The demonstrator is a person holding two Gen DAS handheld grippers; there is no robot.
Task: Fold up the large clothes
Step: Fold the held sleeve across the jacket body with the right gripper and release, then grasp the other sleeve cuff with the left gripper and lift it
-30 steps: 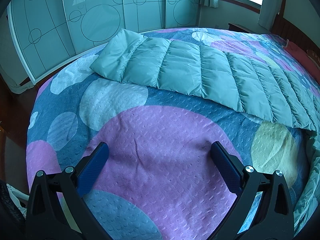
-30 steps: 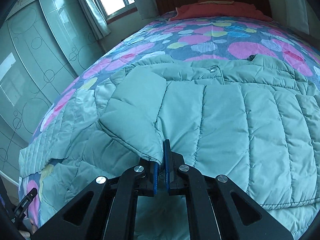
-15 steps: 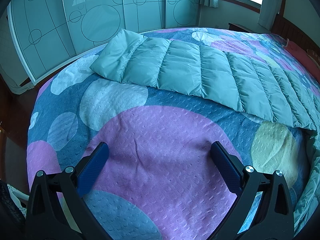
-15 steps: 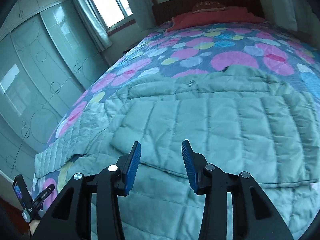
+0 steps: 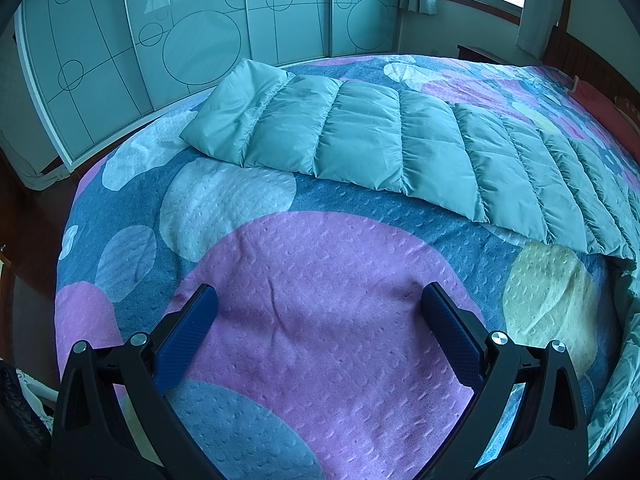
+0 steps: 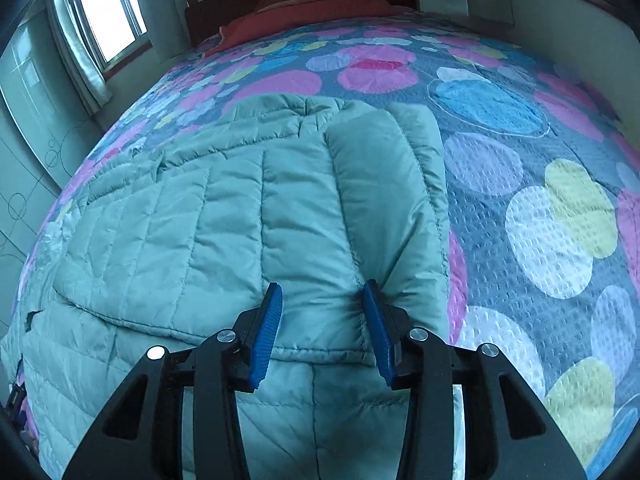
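Observation:
A pale green quilted puffer jacket lies spread flat on the bed. In the right wrist view one sleeve lies folded along the jacket's right side. My right gripper hovers open over the lower end of that fold, its blue pads apart with the quilted fabric lying below and between them, unpinched. In the left wrist view the other sleeve stretches out across the bedspread toward the wardrobe. My left gripper is wide open over a bare pink circle of the bedspread, well short of that sleeve, with nothing between its fingers.
The bedspread has large coloured circles and extends to the right of the jacket. Red pillows lie at the wooden headboard. Glass wardrobe doors stand beyond the bed's far edge, with dark floor at the left.
My right gripper let go of the sleeve end it held, opened, and swept right across the jacket to its right side. The left gripper and the outstretched sleeve have not moved.

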